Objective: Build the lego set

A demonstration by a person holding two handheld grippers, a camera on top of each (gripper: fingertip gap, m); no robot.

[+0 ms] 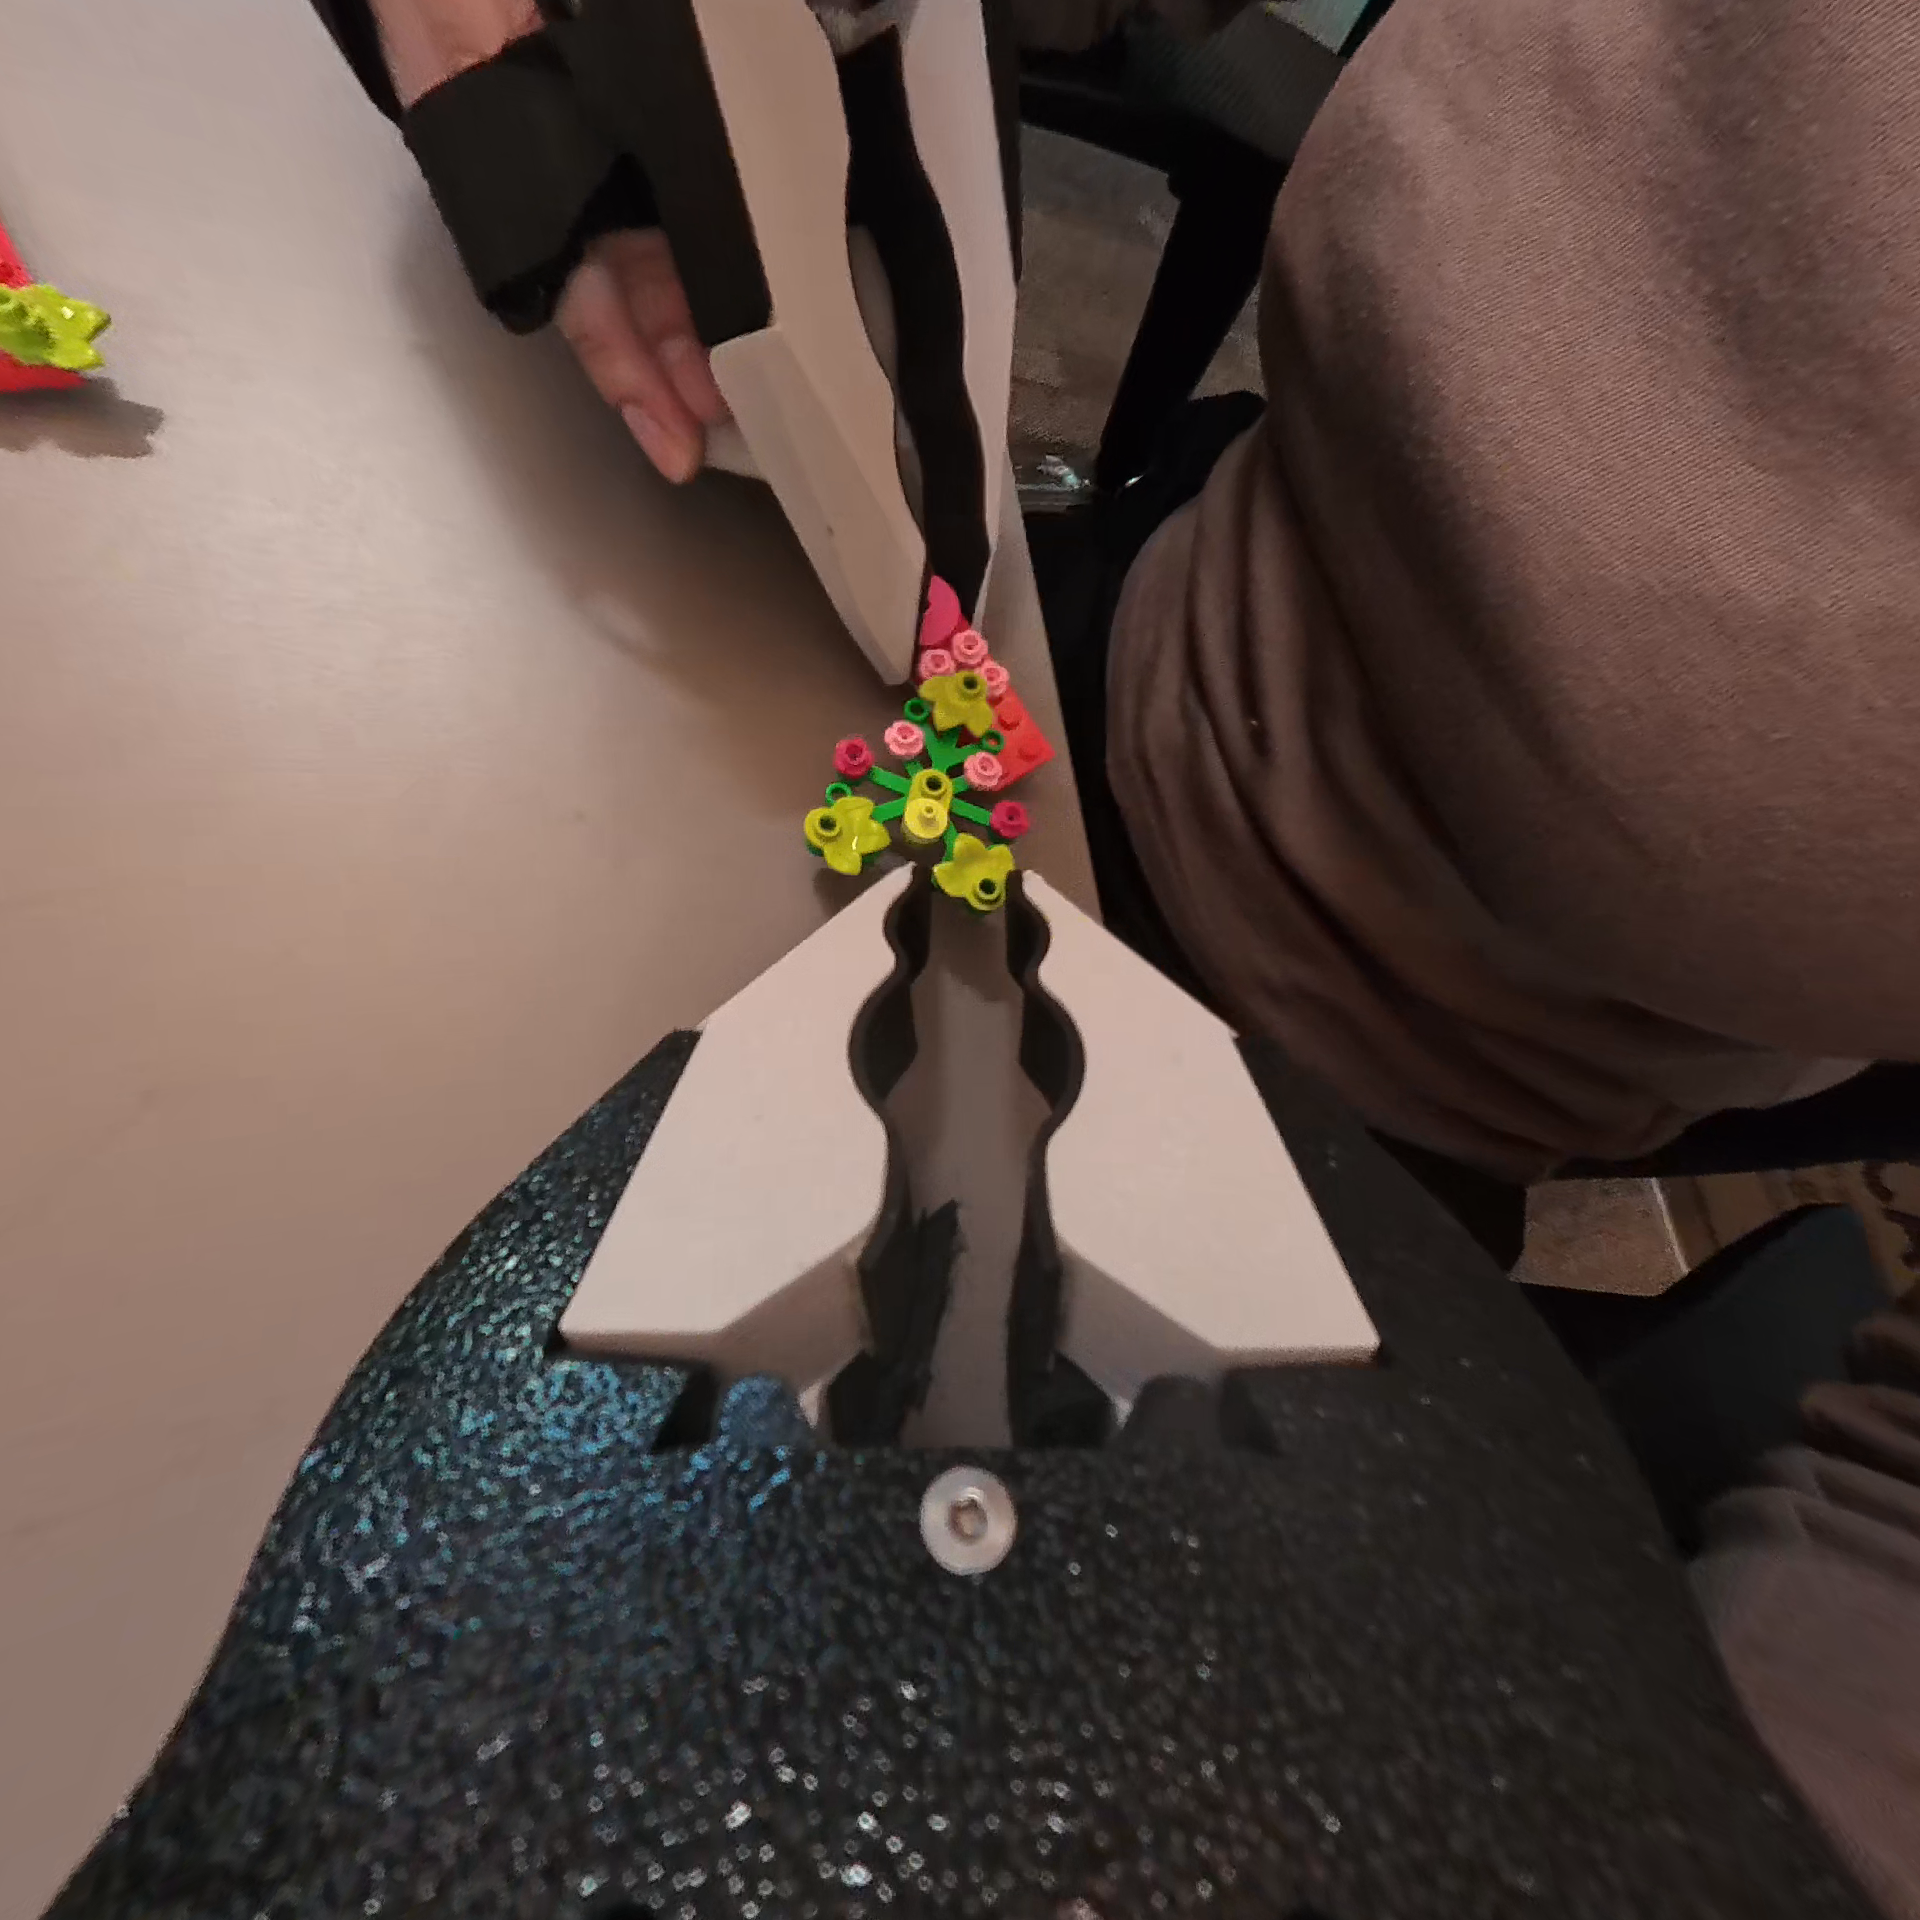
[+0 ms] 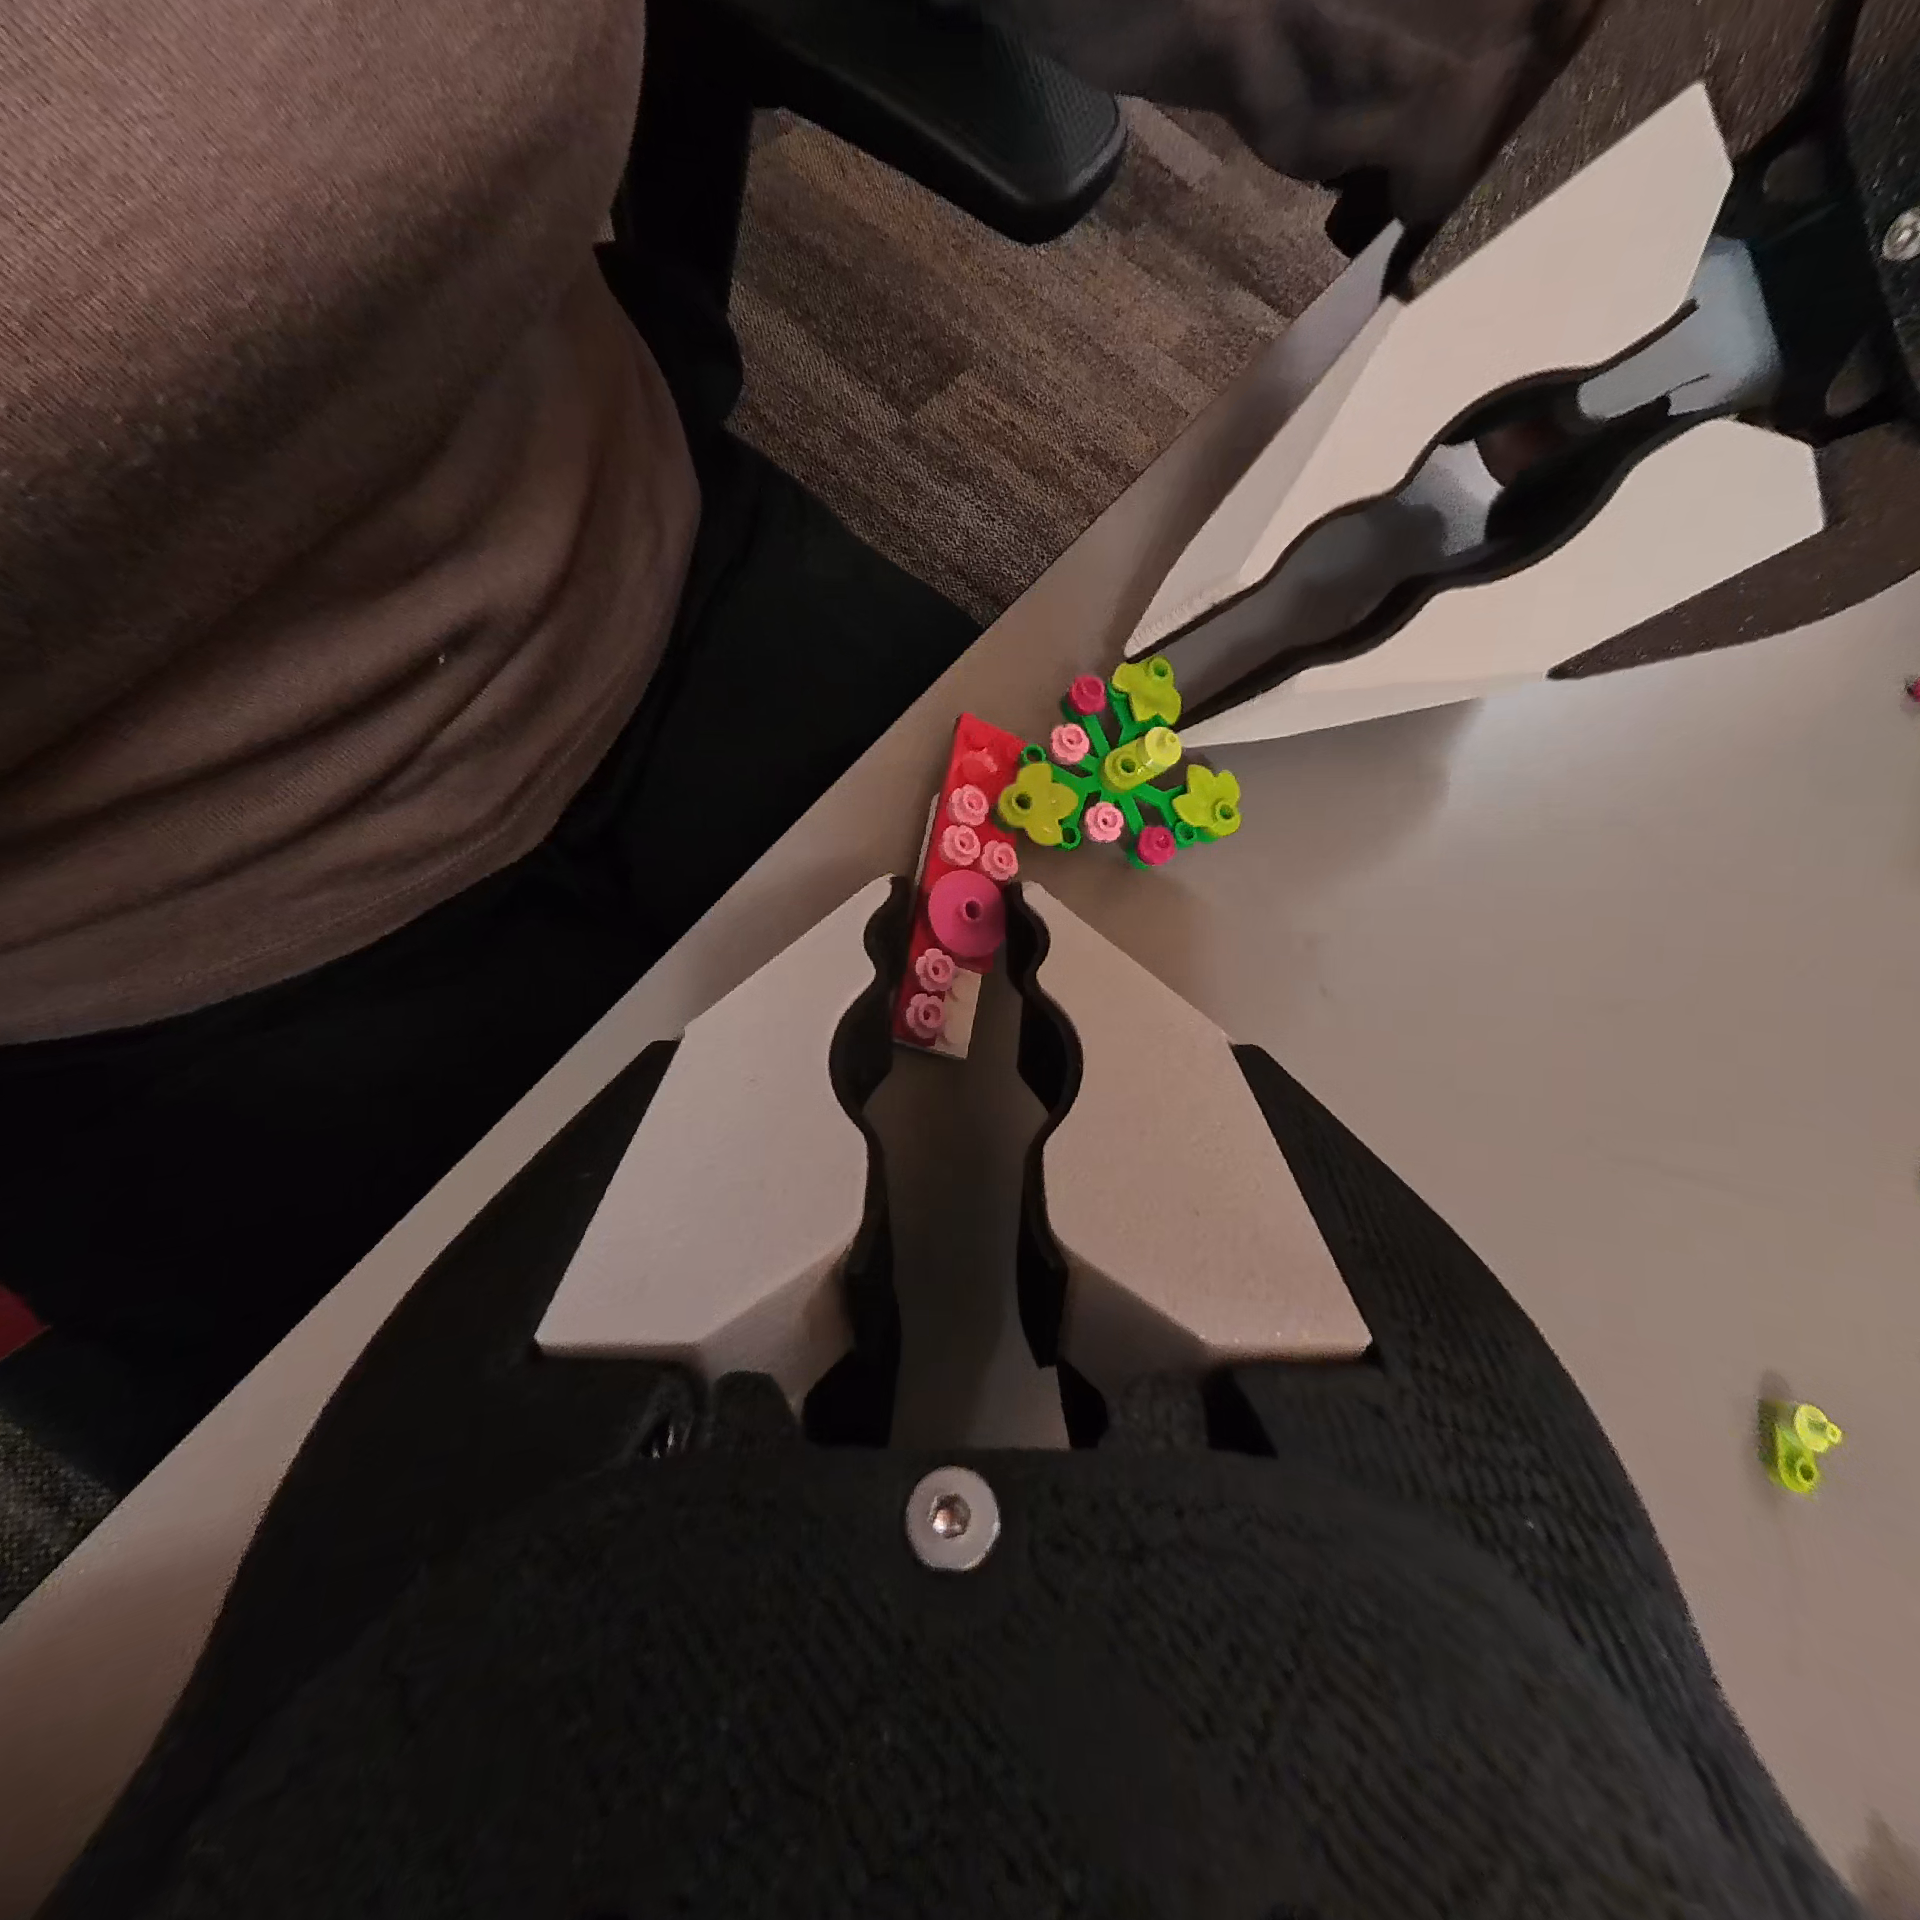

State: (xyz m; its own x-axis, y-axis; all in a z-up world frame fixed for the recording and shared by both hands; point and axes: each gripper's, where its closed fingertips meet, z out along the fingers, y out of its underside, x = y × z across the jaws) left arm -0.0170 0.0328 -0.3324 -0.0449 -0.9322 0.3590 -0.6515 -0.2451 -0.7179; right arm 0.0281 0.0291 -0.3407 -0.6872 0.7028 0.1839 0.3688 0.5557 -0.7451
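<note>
A green plant piece [image 1: 920, 805] with lime leaves and small pink and magenta flowers lies at the near edge of the table [image 1: 312, 831]. My left gripper [image 1: 968, 881] is closed on one of its lime leaves. The plant also shows in the right wrist view [image 2: 1117, 774], with the left gripper [image 2: 1164, 681] at its far side. My right gripper [image 2: 958, 891] is shut on a red plate [image 2: 961, 852] that carries pink flowers and a magenta disc. One lime leaf of the plant overlaps the plate's far end. In the left wrist view the right gripper [image 1: 940, 613] holds the plate [image 1: 1013, 727] from above.
The table edge runs right beside the pieces, with a person's brown-shirted torso [image 1: 1507, 623] and a chair close behind it. A gloved hand [image 1: 634, 343] holds the right gripper. A loose lime leaf [image 2: 1797, 1444] lies on the table, and a red and lime piece [image 1: 42, 332] lies at the far left. About 6 cm separates my left fingertips from my right. The loose lime leaf [image 2: 1797, 1444] is about 20 cm from both grippers' fingertips.
</note>
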